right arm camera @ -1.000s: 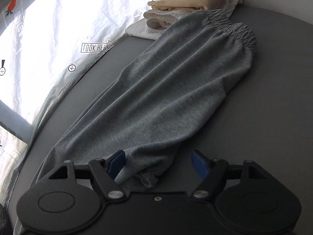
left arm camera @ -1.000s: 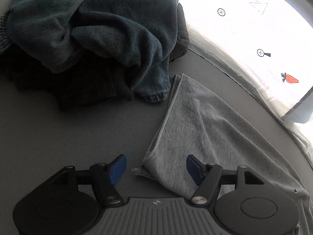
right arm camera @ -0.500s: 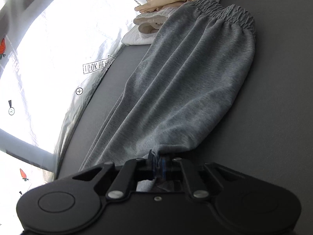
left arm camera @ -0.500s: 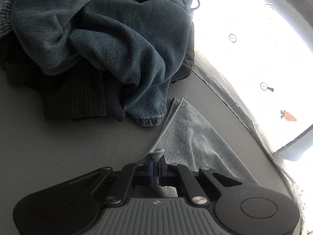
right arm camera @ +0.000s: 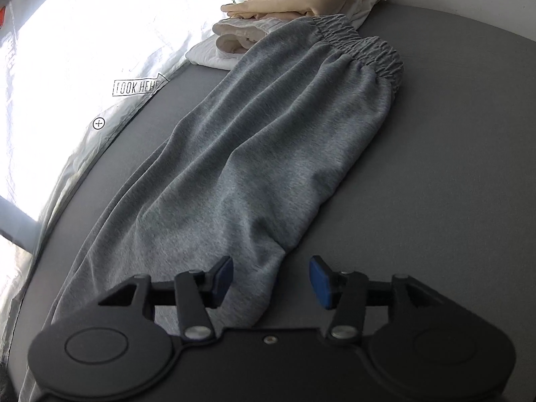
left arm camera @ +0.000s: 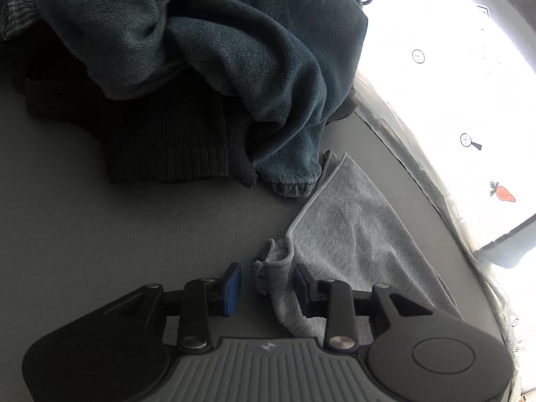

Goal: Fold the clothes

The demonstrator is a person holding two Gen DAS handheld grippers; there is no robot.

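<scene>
Grey sweatpants point(right arm camera: 268, 154) lie flat along the grey surface, their elastic waistband point(right arm camera: 361, 43) at the far end. In the right wrist view my right gripper point(right arm camera: 271, 281) is over the near end of a leg. Its jaws are opening, and the cloth lies between them near the left pad, unpinched. In the left wrist view the hem end of the sweatpants point(left arm camera: 351, 221) runs off to the right. My left gripper point(left arm camera: 268, 288) has its jaws opening too. A bunched-up corner of the hem stands between them, leaning against the right finger.
A heap of dark clothes lies beyond the left gripper: blue jeans point(left arm camera: 234, 50) on a black knit sweater point(left arm camera: 167, 140). A folded cream and white stack point(right arm camera: 284, 3) sits past the waistband. A bright white sheet with carrot prints point(left arm camera: 469, 100) borders the grey surface point(right arm camera: 435, 167).
Both grippers went from open to shut on the grey cloth, then opened again, leaving the hem corner bunched up. The left gripper has shifted closer to the dark heap.
</scene>
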